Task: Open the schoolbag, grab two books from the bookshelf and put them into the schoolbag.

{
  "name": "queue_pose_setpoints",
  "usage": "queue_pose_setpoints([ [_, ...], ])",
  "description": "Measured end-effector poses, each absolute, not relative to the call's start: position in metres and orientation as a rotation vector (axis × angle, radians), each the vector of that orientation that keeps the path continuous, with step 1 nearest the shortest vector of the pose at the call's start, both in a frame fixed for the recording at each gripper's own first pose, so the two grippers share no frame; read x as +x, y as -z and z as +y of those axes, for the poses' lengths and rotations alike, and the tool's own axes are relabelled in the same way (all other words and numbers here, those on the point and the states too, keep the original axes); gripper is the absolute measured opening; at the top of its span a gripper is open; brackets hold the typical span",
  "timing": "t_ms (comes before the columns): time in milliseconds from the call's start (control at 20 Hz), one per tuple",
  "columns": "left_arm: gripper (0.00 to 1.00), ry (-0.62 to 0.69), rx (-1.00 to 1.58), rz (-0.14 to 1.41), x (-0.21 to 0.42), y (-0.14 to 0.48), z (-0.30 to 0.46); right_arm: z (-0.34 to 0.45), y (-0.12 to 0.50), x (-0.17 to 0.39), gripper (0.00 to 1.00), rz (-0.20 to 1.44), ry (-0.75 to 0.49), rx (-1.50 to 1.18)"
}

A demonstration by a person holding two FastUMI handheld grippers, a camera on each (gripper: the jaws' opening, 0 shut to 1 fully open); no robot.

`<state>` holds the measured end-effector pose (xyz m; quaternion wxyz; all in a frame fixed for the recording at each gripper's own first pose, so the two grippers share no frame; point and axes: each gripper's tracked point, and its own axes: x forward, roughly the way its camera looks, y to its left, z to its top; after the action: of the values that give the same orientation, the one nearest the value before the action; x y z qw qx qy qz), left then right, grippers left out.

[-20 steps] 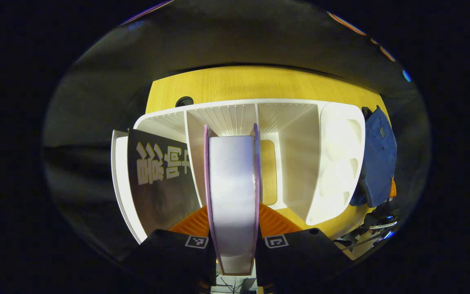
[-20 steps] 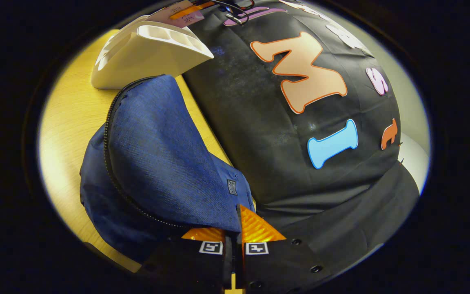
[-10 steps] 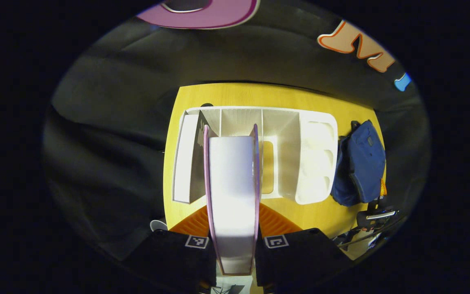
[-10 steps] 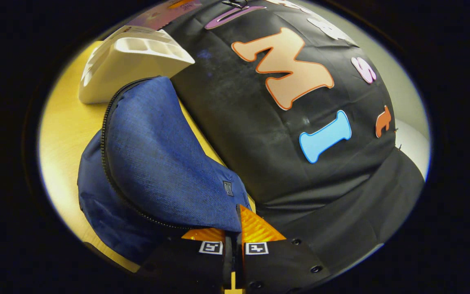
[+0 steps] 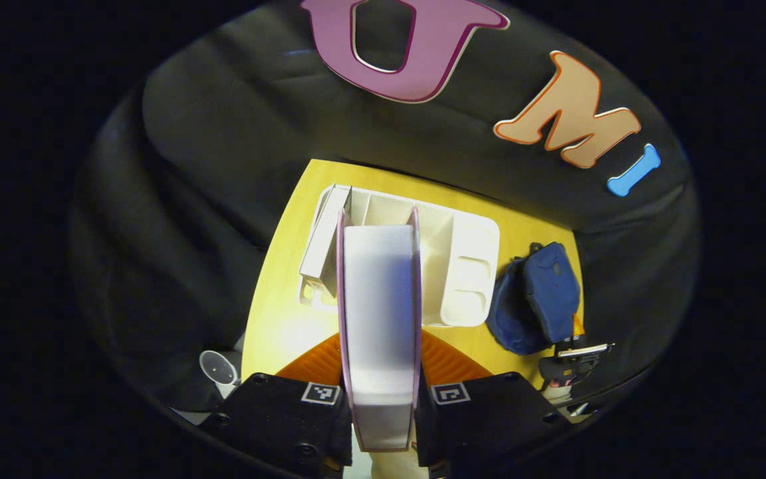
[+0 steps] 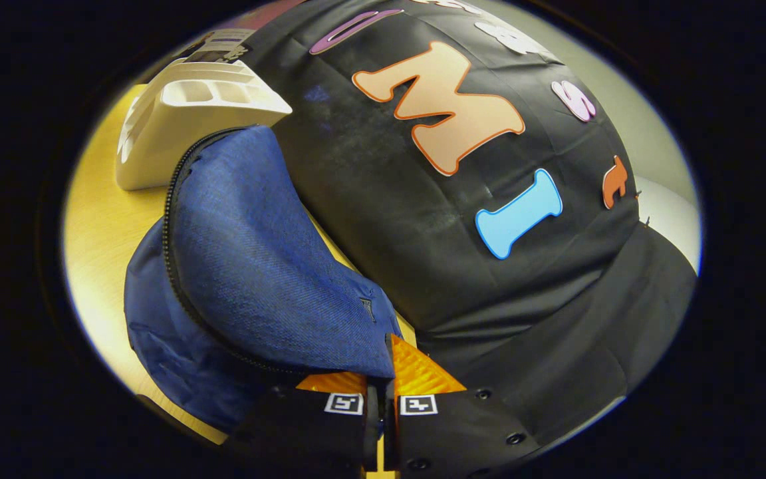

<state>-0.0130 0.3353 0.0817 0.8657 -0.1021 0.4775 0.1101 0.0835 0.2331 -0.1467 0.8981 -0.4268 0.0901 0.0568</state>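
A book (image 5: 380, 313) with purple covers and white page edges stands between the fingers of my left gripper (image 5: 381, 359), which is shut on it, high above the table. Far below is the white bookshelf (image 5: 469, 266), with another book (image 5: 322, 249) leaning in its left compartment. The blue schoolbag (image 5: 542, 296) lies to the right of the shelf. In the right gripper view, my right gripper (image 6: 381, 379) is shut on the edge of the schoolbag's (image 6: 250, 266) raised flap, with the zip line running along its left side. The bookshelf (image 6: 183, 126) stands just behind the bag.
The yellow wooden table (image 5: 283, 319) carries the shelf and the bag; its bare part (image 6: 104, 226) lies left of the bag. A small pale cup-like thing (image 5: 217, 366) sits low beyond the table's left edge. The black cloth wall closes in behind and to the right.
My left gripper has risen and drawn back with the book, lifting it out of the shelf, which now looks much smaller. The right gripper has kept its hold on the flap, shifting only slightly.
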Motion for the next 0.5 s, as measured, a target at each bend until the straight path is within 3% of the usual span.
queue_pose_setpoints([
  [500, 0.34, 0.019, -0.504, 0.807, 0.014, -0.075, 0.237, 0.224, 0.141, 0.088, 0.05, 0.203, -0.102, -0.810],
])
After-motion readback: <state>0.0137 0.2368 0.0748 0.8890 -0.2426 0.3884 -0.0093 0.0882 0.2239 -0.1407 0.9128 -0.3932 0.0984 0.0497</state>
